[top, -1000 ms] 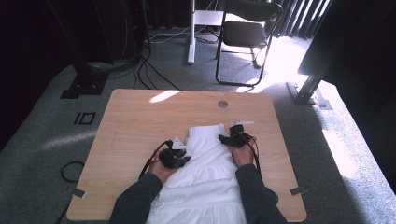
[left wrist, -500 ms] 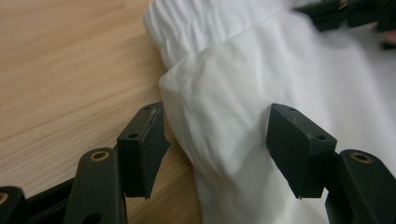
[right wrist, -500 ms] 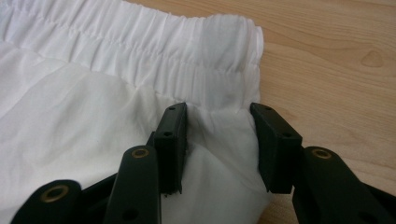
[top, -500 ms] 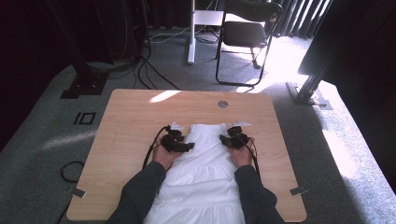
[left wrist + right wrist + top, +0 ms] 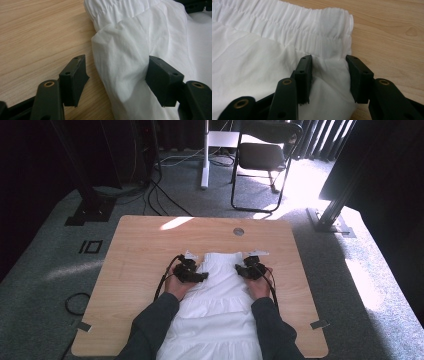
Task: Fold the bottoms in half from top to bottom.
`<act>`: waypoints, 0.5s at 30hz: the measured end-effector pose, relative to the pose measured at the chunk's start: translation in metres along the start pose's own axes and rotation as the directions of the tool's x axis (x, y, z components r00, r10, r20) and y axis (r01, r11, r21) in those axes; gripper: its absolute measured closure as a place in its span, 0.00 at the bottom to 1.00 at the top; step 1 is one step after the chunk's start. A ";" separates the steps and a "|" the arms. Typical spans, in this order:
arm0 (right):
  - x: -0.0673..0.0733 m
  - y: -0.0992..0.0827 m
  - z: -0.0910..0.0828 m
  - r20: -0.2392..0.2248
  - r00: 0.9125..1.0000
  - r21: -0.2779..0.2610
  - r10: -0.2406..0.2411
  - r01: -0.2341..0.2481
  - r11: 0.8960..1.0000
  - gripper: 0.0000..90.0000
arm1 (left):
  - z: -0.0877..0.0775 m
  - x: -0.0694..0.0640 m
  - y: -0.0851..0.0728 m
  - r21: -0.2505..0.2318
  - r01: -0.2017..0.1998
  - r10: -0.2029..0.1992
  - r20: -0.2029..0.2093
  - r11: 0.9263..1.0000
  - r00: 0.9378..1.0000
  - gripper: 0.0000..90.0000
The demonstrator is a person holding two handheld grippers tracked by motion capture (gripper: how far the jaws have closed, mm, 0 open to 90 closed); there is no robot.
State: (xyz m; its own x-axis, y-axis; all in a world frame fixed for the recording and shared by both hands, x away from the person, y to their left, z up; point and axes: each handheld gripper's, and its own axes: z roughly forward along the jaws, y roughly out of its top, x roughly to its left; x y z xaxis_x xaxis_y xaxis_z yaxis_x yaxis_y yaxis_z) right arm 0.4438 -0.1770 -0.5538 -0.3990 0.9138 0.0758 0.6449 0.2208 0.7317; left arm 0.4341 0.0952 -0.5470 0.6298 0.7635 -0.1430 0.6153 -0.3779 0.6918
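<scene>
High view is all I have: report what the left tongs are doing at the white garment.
Observer: The left tongs are open, and their jaws have just been opening. A fold of the white garment lies between them. It touches one jaw only; the other stands over the bare table.
Operator: Now the right tongs.
Observer: The right tongs have just been closing and pinch a pucker of cloth, with both jaws against it.
Operator: Say where on the garment.
Observer: Just below the gathered elastic band, near the garment's side edge.
</scene>
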 end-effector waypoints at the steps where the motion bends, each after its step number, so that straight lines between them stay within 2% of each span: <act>1: 0.000 0.000 0.000 -0.001 1.000 0.000 0.001 -0.001 1.000 0.63 | 0.001 0.000 0.000 -0.003 -0.005 0.005 -0.009 1.000 1.000 0.37; 2: 0.000 0.000 0.000 -0.001 1.000 0.000 0.001 -0.001 1.000 0.63 | 0.001 0.000 0.000 -0.003 -0.005 0.005 -0.009 1.000 1.000 0.37; 4: -0.001 0.000 0.000 -0.009 1.000 0.000 0.015 -0.015 1.000 0.63 | 0.003 -0.002 0.002 0.001 -0.042 0.042 -0.056 0.999 0.998 0.37; 6: -0.003 0.001 -0.001 -0.022 0.999 0.007 0.031 -0.031 0.999 0.63 | 0.005 -0.003 0.004 0.017 -0.079 0.080 -0.083 0.997 0.993 0.38; 8: -0.006 0.003 -0.002 -0.060 0.997 0.031 0.051 -0.049 0.998 0.63 | 0.007 -0.005 0.006 0.033 -0.101 0.104 -0.103 0.994 0.989 0.41; 11: -0.013 0.005 -0.005 -0.125 0.987 0.061 0.105 -0.098 0.993 0.51 | 0.007 -0.002 0.009 0.037 -0.084 0.087 -0.099 0.996 0.991 0.47; 13: -0.018 0.005 -0.011 -0.137 0.984 0.017 0.113 -0.112 0.994 0.44 | 0.006 0.000 0.009 0.031 -0.078 0.081 -0.098 0.996 0.992 0.52; 15: -0.021 0.005 -0.018 -0.149 0.976 -0.036 0.157 -0.164 0.986 0.39 | 0.007 0.000 0.009 0.026 -0.073 0.075 -0.099 0.997 0.992 0.56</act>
State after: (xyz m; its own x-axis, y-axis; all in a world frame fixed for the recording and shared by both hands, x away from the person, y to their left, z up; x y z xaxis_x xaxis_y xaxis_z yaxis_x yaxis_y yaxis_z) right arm 0.4435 -0.2018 -0.5395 -0.3853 0.8760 0.2902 0.6775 0.0551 0.7335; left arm 0.4429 0.0880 -0.5453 0.6243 0.7809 -0.0199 0.5798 -0.4462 0.6817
